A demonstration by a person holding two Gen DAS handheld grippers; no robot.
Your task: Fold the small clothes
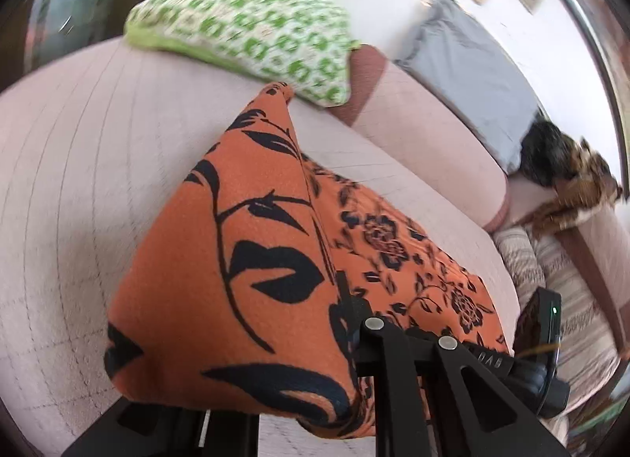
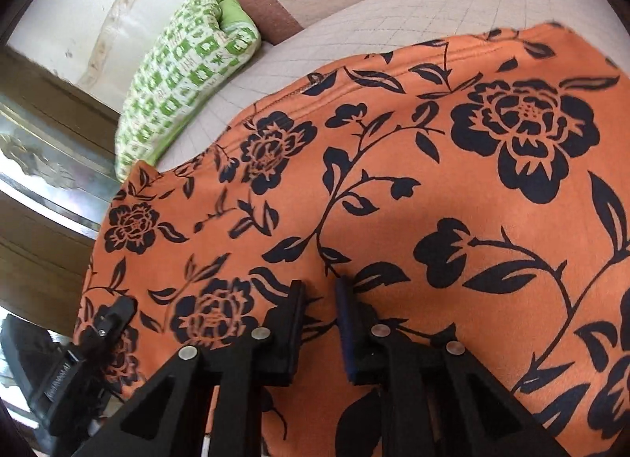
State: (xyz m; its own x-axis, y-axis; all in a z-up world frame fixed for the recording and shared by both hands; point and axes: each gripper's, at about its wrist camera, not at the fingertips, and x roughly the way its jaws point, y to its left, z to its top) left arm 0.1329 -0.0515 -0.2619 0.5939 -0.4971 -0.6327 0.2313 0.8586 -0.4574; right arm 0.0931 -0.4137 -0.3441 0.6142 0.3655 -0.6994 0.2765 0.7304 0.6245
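Both claws, left (image 1: 346, 311) and right (image 2: 319, 291), pinch the orange black-flowered garment (image 2: 393, 201), one edge lifted.

The garment (image 2: 393, 181) lies on the sofa seat (image 2: 393, 12), a cushion (image 2: 185, 75) behind it.

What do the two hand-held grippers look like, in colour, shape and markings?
Both are matte black. The right hand-held gripper has triangular linkage arms with cut-outs, round silver pins at the joints, and flat fingers; one pad looks dark blue. The left hand-held gripper has the same black arms and silver pins. The right gripper seen from the left wrist shows a small green light and pale letters.
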